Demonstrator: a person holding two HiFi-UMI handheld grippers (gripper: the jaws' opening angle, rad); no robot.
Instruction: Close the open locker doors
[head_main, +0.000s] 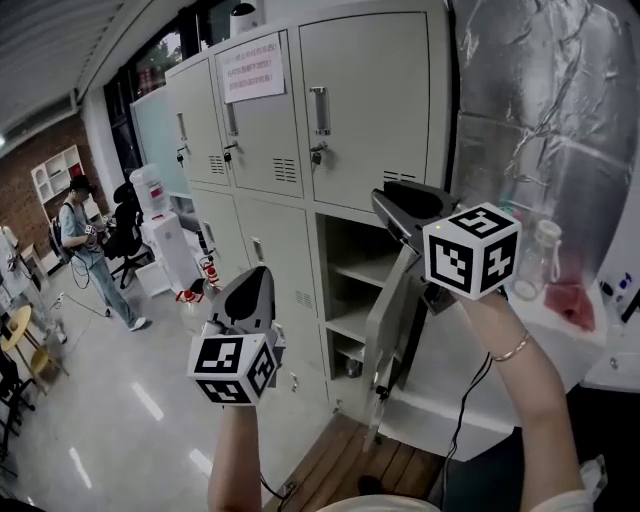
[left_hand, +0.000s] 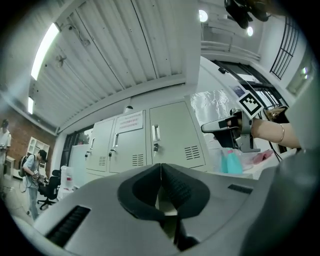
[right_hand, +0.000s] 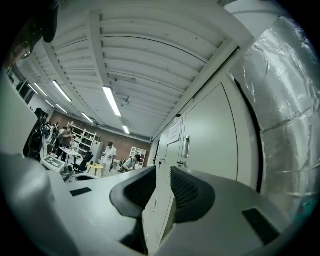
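The right gripper's (head_main: 392, 212) marker cube hides where its jaws meet the top of the open locker door (head_main: 388, 320). The right gripper view shows that door (right_hand: 157, 220) edge-on between the pads, which are closed on its upper edge. The door's lower corner is lost against the wooden floor (head_main: 350, 455). The door stands at 4 o'clock from the centre of the head view, long axis upright, swung out from the open locker (head_main: 322, 300) with its free edge toward the camera. Inside the locker are bare shelves (head_main: 365, 270), and a small dark thing low down is too dim to name. The left gripper (head_main: 260, 278) at 7 o'clock has its jaws pressed together on nothing.
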